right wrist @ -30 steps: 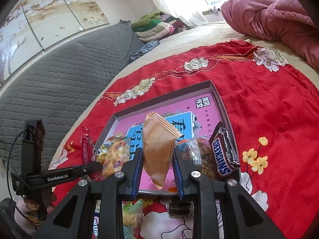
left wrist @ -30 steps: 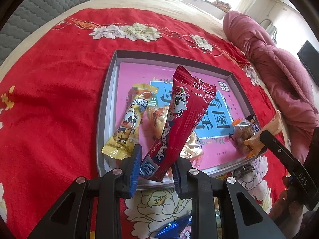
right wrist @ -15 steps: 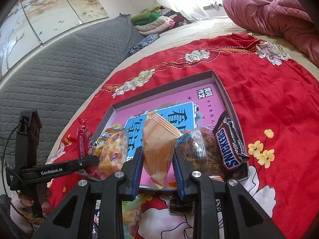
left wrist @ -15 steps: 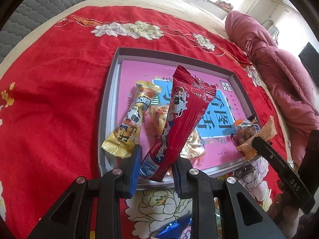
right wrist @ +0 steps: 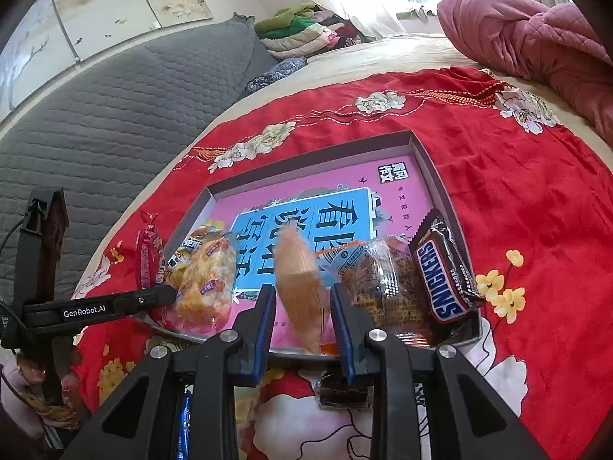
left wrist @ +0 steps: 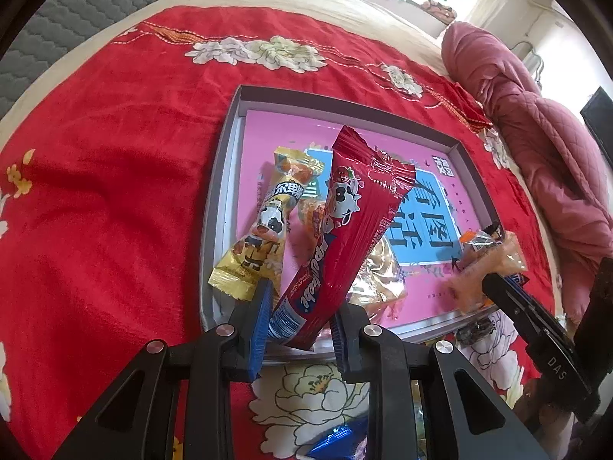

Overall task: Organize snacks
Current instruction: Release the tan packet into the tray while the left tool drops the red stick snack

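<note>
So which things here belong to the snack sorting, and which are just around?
Job: red stick pack in left gripper; orange packet in right gripper; tray; Snickers; yellow pack.
Around: red blanket; pink quilt; folded clothes.

One tray [left wrist: 214, 207], two hand-held grippers (each clamping a packet), one Snickers bar [right wrist: 444, 272], one gold cow-print packet [left wrist: 264, 230]
</note>
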`<act>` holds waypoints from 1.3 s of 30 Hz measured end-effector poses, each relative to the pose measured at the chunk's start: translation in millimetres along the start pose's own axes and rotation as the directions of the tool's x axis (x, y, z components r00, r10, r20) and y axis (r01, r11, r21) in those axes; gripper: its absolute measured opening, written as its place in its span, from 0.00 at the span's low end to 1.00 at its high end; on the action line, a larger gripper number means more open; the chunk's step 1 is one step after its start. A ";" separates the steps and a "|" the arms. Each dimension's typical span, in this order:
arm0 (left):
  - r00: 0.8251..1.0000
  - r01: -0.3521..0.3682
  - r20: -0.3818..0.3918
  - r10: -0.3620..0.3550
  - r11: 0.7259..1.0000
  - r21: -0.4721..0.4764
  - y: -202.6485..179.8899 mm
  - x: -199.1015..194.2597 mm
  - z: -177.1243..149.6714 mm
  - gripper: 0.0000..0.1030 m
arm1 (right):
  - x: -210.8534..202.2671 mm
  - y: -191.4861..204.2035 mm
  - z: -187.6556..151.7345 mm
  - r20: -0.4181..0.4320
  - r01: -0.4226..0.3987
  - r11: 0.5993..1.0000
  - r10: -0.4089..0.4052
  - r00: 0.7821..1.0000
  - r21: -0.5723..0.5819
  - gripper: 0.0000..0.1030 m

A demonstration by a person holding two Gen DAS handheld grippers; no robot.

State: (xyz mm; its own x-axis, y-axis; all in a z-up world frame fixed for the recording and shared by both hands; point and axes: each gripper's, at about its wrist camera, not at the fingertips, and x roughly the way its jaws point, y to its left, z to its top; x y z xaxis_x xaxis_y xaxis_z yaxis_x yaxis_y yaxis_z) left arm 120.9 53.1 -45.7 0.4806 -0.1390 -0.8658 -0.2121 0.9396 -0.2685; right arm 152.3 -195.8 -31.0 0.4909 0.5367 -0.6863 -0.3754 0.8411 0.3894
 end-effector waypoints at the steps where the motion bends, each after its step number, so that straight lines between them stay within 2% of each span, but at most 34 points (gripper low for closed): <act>1: 1.000 -0.001 0.000 0.001 1.000 -0.001 -0.1 0.0 0.1 0.28 | -0.4 0.0 0.1 0.001 0.001 1.000 -0.001 1.000 -0.002 0.29; 18: 1.000 0.010 -0.026 -0.011 1.000 -0.018 1.3 4.2 0.3 0.29 | -9.4 -5.6 3.9 0.022 0.011 1.000 -0.012 1.000 0.022 0.29; 30: 1.000 0.021 -0.019 -0.022 0.999 -0.031 3.3 1.4 1.4 0.33 | -11.9 -7.7 6.0 0.034 0.022 0.999 -0.023 0.999 0.027 0.30; 35: 0.999 0.038 -0.010 -0.038 0.999 -0.036 2.9 -1.6 2.2 0.43 | -13.5 -11.7 6.9 0.039 0.023 0.999 -0.025 0.999 0.046 0.32; 39: 0.999 0.035 -0.008 -0.035 0.999 -0.028 0.2 -2.9 2.5 0.44 | -14.3 -12.2 7.3 0.043 0.027 0.998 -0.029 0.999 0.048 0.33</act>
State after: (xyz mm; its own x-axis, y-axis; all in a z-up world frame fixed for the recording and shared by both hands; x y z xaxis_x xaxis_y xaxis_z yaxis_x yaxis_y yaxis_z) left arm 121.6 54.5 -42.2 0.4810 -0.1740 -0.8593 -0.2194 0.9250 -0.3101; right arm 155.5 -213.3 -21.4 0.5347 0.5144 -0.6704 -0.3234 0.8575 0.4000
